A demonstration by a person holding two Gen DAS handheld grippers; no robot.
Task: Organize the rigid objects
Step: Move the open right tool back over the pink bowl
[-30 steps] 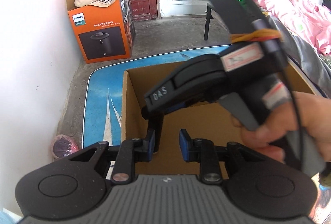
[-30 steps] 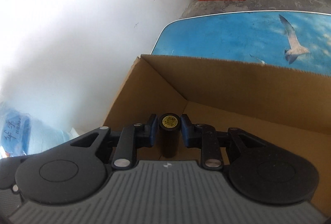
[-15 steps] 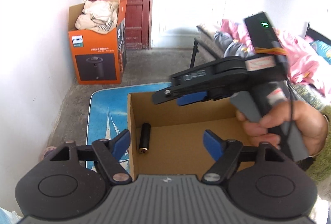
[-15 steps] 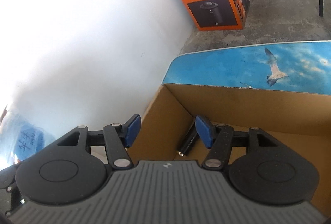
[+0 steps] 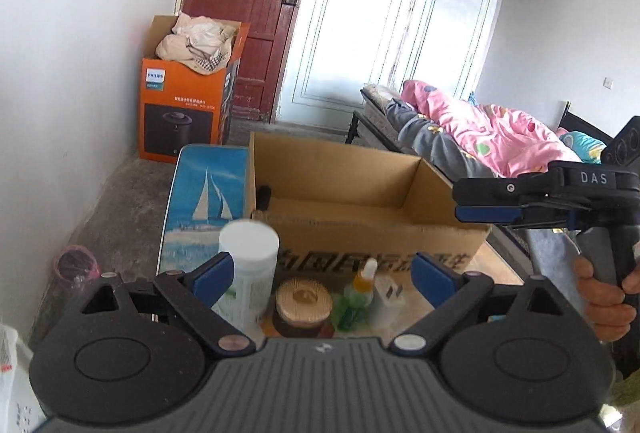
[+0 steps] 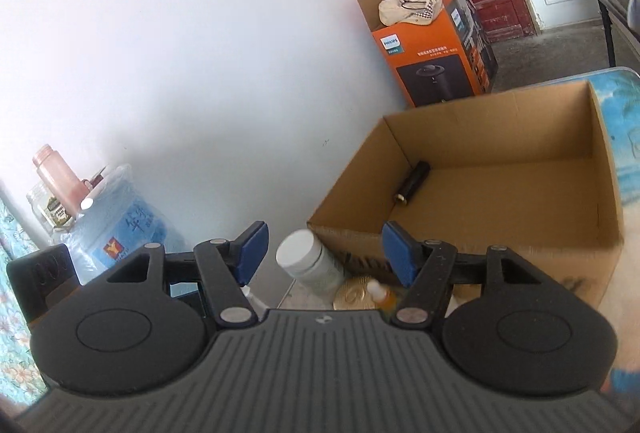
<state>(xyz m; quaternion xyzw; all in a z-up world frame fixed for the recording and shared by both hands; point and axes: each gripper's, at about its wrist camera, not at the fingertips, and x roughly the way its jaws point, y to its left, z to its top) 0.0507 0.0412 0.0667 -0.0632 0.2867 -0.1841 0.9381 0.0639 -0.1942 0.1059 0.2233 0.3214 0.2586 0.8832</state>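
An open cardboard box (image 5: 360, 229) (image 6: 472, 233) stands on the table. A black cylinder (image 6: 412, 182) lies inside it by the left wall; its end shows in the left wrist view (image 5: 263, 195). In front of the box stand a white-capped bottle (image 5: 248, 273) (image 6: 308, 265), a round gold-lidded jar (image 5: 304, 299) (image 6: 354, 293), a small dropper bottle (image 5: 362, 283) (image 6: 380, 293) and a white plug (image 5: 390, 295). My left gripper (image 5: 322, 273) is open above these items. My right gripper (image 6: 322, 251) is open and empty, held back from the box; it shows in the left wrist view (image 5: 496, 201).
An orange Philips box (image 5: 186, 109) with cloth in it stands on the floor by the red door. A bed with a pink quilt (image 5: 480, 133) is at the right. A blue water jug (image 6: 120, 229) and jars stand at the left by the wall. The table (image 5: 204, 201) has a sailboat print.
The right gripper let go of the black cylinder inside the box and opened. Both grippers have pulled back and up from the box, so the items in front of it show.
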